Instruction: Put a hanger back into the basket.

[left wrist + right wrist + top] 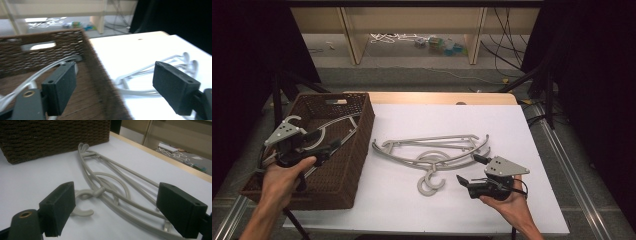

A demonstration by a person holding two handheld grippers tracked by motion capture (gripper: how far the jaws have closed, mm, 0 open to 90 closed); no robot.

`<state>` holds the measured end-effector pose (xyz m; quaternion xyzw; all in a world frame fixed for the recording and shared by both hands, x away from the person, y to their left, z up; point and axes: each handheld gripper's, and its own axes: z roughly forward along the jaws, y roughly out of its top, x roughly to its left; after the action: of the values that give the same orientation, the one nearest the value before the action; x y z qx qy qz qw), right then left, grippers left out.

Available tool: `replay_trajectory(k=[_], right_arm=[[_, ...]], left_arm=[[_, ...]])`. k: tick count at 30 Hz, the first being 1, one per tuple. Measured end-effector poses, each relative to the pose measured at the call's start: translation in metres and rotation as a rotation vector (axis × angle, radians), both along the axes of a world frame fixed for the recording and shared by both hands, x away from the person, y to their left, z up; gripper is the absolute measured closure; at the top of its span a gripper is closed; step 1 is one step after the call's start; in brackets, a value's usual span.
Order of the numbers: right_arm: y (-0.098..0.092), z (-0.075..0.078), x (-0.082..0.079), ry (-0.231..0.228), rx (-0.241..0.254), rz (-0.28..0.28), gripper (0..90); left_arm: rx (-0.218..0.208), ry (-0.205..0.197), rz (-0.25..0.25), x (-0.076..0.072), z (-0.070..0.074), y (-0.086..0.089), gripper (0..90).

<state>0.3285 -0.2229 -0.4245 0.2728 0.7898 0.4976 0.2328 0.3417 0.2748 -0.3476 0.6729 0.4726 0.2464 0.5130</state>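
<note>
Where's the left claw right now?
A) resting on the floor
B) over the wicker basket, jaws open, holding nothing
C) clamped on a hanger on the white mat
B: the left claw hangs over the basket, jaws apart, nothing between them.

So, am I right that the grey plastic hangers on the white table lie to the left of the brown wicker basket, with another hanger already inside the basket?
Not quite: the grey plastic hangers on the white table lie to the right of the brown wicker basket, not its left, as the high view shows. The rest holds: another grey hanger lies inside the basket.
</note>
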Motion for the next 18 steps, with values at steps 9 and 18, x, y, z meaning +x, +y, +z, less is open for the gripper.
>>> replay_trajectory(k=[9, 18], right_arm=[[-0.001, -0.003, 0.001, 0.023, 0.011, 0.001, 16.4], [-0.002, -0.003, 0.001, -0.003, 0.022, -0.001, 16.1]], left_arm=[[-0.030, -0.082, -0.101, -0.015, -0.006, -0.037, 16.2], [-0.037, -0.118, -0.208, -0.026, -0.020, -0.076, 16.1]])
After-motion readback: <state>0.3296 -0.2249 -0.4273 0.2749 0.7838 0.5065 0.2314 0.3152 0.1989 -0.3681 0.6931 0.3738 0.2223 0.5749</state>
